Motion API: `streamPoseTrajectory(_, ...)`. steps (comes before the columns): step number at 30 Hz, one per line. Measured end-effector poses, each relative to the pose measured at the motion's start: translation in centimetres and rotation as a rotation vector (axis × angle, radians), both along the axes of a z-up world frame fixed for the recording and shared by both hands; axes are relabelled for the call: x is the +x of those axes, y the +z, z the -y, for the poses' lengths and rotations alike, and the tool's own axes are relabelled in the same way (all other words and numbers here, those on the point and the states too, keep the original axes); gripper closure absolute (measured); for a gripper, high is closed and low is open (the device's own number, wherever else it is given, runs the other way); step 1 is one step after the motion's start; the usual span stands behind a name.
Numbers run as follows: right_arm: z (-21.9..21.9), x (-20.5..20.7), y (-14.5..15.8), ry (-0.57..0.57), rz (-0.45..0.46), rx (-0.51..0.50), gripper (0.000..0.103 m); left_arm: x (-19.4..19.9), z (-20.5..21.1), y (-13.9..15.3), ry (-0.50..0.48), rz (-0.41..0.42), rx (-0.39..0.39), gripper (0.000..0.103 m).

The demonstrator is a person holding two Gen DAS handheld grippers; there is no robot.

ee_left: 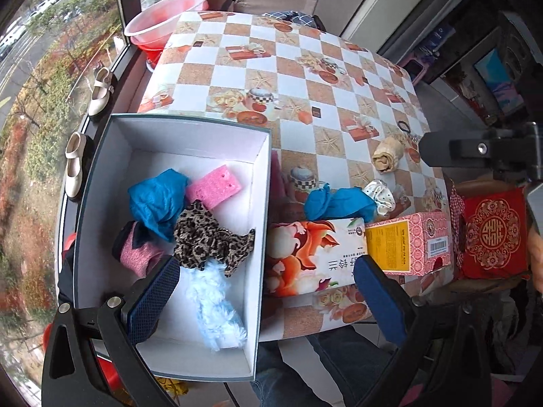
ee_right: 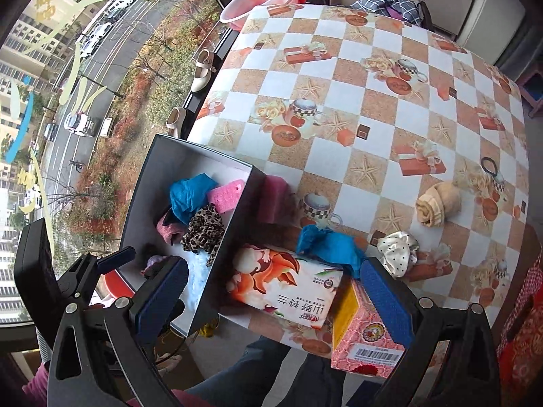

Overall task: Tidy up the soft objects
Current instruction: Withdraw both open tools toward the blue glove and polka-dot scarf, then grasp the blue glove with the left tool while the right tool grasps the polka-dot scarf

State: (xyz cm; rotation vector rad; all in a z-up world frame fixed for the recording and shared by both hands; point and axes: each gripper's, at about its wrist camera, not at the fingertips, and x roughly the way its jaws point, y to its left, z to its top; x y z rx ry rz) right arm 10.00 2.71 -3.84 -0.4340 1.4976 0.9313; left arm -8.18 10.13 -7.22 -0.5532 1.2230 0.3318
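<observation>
A white-lined box (ee_left: 190, 125) (ee_right: 200, 151) at the table's left edge holds a blue cloth (ee_left: 156, 200), a pink sponge (ee_left: 213, 186), a leopard scrunchie (ee_left: 207, 237), a pink sock (ee_left: 135, 254) and a pale-blue fluffy piece (ee_left: 213, 308). On the table to its right lie another blue cloth (ee_right: 329, 244), a polka-dot scrunchie (ee_right: 397, 251), a rolled beige towel (ee_right: 437, 208) and a black hair tie (ee_right: 490, 166). My left gripper (ee_left: 268, 302) hangs open above the box's right wall. My right gripper (ee_right: 271, 300) stands open over the floral carton (ee_right: 285, 285). Neither holds anything.
A pink-and-yellow carton (ee_right: 363, 339) lies beside the floral carton at the table's near edge. A red patterned cushion (ee_left: 492, 234) sits to the right. A pink basin (ee_left: 163, 17) and cream shoes (ee_left: 101, 91) line the window side. A person's jeans-clad legs (ee_left: 305, 373) are below.
</observation>
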Motion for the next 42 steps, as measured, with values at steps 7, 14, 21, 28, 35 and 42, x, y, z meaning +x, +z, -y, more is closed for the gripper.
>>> streamPoseTrajectory(7,6.4,5.5,-1.3,-0.127,0.003,-0.059,0.001,6.4,3.7,-1.7,-0.136,-0.049,-0.033,0.001)
streamPoseTrajectory(14,12.3,10.6,-7.1,-0.270,-0.113,-0.125,0.001,12.6,4.6,-6.1,-0.175,-0.173,-0.108,0.001)
streamPoseTrajectory(21,13.7,12.4,-13.8,-0.306,-0.248,-0.171,0.001,17.7,4.6,-9.9,-0.183,-0.281,-0.167,0.001)
streamPoseTrajectory(28,12.6,12.3,-19.0,-0.269,-0.335,-0.199,0.001,19.7,5.5,-13.7,-0.214,-0.414,-0.155,0.001)
streamPoseTrajectory(35,11.3,12.6,-22.3,-0.211,-0.314,-0.258,0.001,19.4,6.1,-15.9,-0.254,-0.503,-0.147,0.001)
streamPoseTrajectory(42,13.0,13.2,-23.3,-0.142,-0.118,-0.380,0.001,19.9,6.9,-18.4,-0.273,-0.573,-0.109,0.001)
